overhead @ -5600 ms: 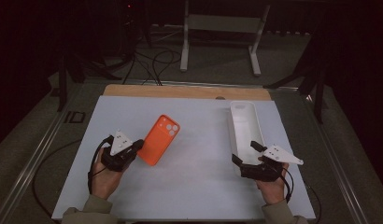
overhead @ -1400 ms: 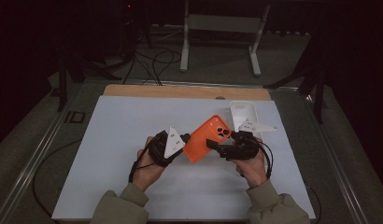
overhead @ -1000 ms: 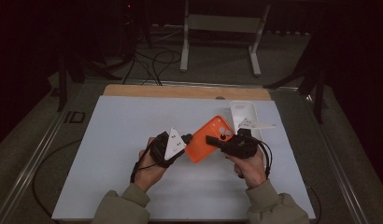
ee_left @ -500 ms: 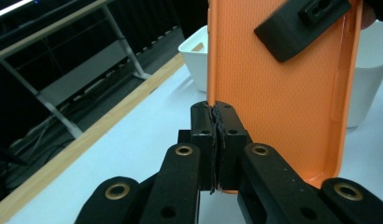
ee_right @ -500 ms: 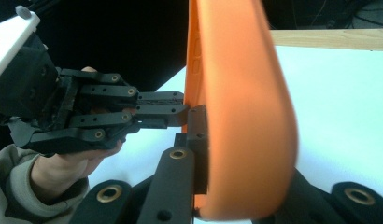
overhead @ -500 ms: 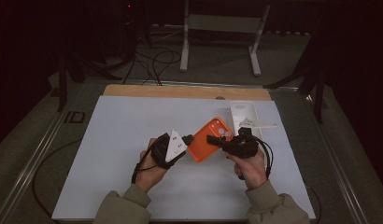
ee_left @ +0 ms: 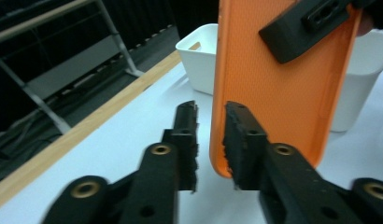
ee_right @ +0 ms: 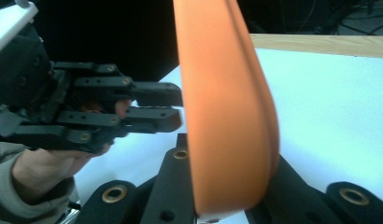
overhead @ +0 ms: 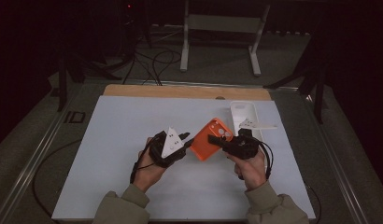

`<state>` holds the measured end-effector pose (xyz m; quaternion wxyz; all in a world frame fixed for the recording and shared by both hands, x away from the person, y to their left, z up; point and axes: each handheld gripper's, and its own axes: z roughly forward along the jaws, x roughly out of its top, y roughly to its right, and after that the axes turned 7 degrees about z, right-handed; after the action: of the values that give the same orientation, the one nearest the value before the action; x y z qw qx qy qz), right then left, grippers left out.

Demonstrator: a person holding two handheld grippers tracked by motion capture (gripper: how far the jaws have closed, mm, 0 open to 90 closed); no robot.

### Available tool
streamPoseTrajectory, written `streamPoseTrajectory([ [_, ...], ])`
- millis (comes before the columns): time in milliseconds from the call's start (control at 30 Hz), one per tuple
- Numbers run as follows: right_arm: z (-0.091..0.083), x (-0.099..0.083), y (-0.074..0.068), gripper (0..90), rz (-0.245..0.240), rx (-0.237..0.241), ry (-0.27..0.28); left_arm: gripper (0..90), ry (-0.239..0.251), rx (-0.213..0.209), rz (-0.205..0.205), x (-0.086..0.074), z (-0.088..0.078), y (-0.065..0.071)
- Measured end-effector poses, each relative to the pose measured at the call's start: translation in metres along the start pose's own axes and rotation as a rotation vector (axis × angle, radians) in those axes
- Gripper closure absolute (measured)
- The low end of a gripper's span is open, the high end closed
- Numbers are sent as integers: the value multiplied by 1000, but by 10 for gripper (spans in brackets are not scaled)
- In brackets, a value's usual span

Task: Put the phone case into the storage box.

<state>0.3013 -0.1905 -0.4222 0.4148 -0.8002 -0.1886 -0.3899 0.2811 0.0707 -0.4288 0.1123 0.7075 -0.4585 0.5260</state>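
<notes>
left gripper (overhead: 186,138) jaws just opened off orange phone case (overhead: 210,138) | right gripper (overhead: 216,139) clamps it | left gripper view: white bin (ee_left: 203,58)

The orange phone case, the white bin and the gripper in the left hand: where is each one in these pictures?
orange phone case (overhead: 209,140): high view, on its flat back below the camera cutout.
white bin (ee_left: 201,58): left gripper view, on its near side wall.
left gripper (overhead: 186,137): high view, between its two jaw tips.
</notes>
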Motion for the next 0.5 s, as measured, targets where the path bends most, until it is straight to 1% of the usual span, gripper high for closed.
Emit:
streamPoseTrajectory([
  [33, -1, -1, 2, 864, 2, -5, 3, 657, 6, -24, -24, -1, -1, -4],
  [67, -1, -1, 2, 864, 2, -5, 3, 630, 6, -24, -24, -1, -1, -4],
  [100, -2, -1, 3, 864, 1, -10, 3, 609, 17, -38, -43, -2, -3, -7],
  [133, -2, -1, 3, 864, 1, -10, 3, 583, 17, -38, -43, -2, -3, -7],
  [167, -3, -1, 4, 863, -5, -11, 3, 548, 17, -76, -73, -3, -4, -10],
  [200, -4, -1, 5, 863, -5, -13, 2, 501, 4, -96, -88, -3, -3, -11],
  [233, -5, -1, 5, 863, -5, -12, 0, 478, -3, -98, -89, -4, -3, -12],
  [267, -5, -1, 5, 863, -5, -12, 0, 474, -3, -98, -89, -4, -3, -12],
  [333, -6, -1, 6, 862, -8, -11, 0, 429, -6, -120, -106, -6, -2, -12],
  [400, -7, -1, 6, 862, -8, -8, 0, 355, -9, -116, -109, -6, -2, -12],
  [433, -7, -1, 6, 862, -9, -7, -2, 355, -8, -113, -112, -6, -2, -12],
  [467, -7, -1, 6, 862, -11, -6, 0, 324, -5, -121, -121, -7, -2, -13],
  [500, -8, 0, 5, 861, -15, -4, -2, 273, -7, -138, -129, -7, -2, -13],
])
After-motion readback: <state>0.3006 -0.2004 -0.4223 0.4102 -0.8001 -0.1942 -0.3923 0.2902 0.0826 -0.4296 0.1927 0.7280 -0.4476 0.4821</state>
